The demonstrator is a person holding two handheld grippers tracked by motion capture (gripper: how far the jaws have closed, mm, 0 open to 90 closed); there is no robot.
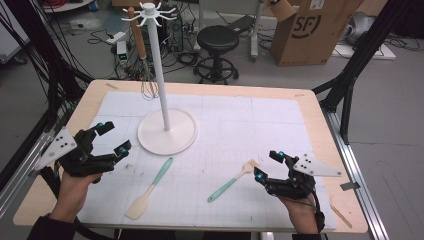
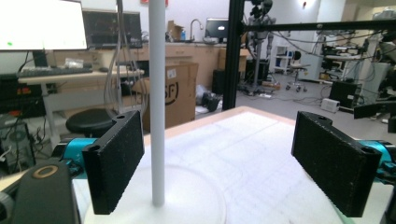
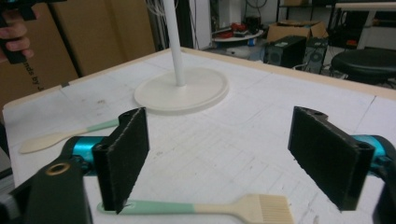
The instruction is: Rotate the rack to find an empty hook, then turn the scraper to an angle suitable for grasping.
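The left hand-held gripper (image 1: 111, 138) hovers over the left side of the table (image 1: 310, 107) with its jaws wide apart and nothing between them. Its view looks past the jaws at the white pole of the stand (image 2: 157, 93), whose top is cut off by the upper edge of the picture. The round base (image 2: 196, 196) is only partly seen, hidden at the left behind the near jaw.

The right hand-held gripper (image 1: 268, 164) is also spread wide and holds nothing. It sits just beside the bristle end of the brush (image 1: 233, 181), which lies flat on the white mat (image 1: 250, 120) toward the right front. In the right gripper view the brush (image 3: 210, 208) lies low between the jaws, its green handle end tucked behind the left jaw so that contact there cannot be made out.

The spatula (image 1: 149, 190) lies flat in front of the stand's base, apart from both grippers. In the right gripper view its handle is partly hidden behind the left jaw.

A whisk (image 1: 145, 65) hangs from a hook at the top of the stand (image 1: 159, 60); its wires are faint against the floor clutter.
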